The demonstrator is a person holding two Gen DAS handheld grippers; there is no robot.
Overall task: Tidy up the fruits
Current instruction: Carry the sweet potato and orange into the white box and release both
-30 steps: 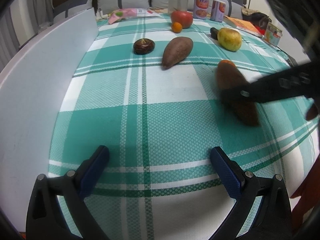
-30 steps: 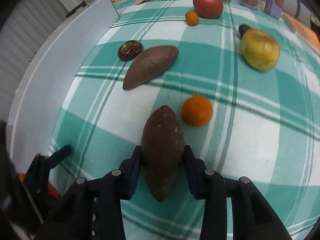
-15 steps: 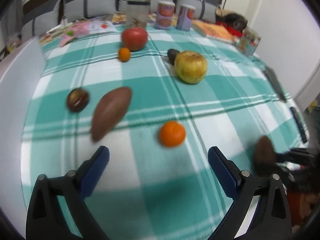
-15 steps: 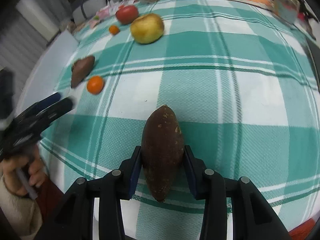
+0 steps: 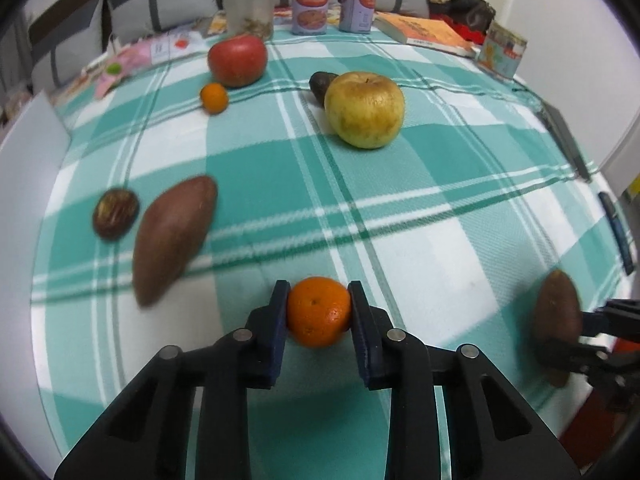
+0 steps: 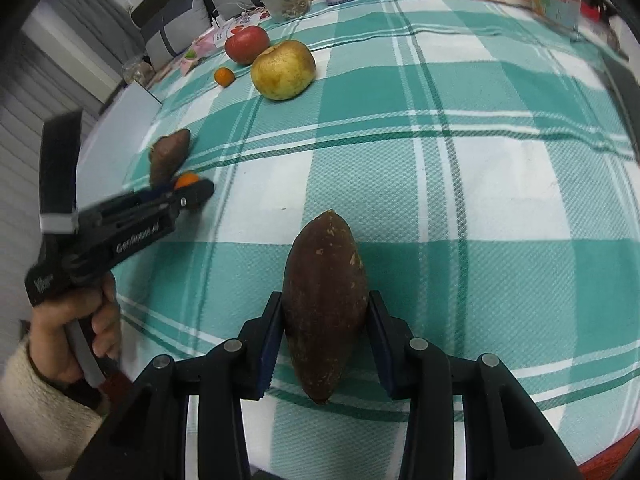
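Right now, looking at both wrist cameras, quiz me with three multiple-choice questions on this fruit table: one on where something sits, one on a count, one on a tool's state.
1. Where is the small orange?
A. just in front of the red tomato
B. beside the book
C. on the cushion

2. How many sweet potatoes show in the left wrist view?
A. one
B. two
C. four

3. What is the left tool doing?
A. hanging open
B. gripping the apple
C. shut on the large orange

Answers:
1 A, it sits close before the tomato.
2 B, one lies on the cloth, and the right tool holds another.
3 C, both pads press the orange's sides.
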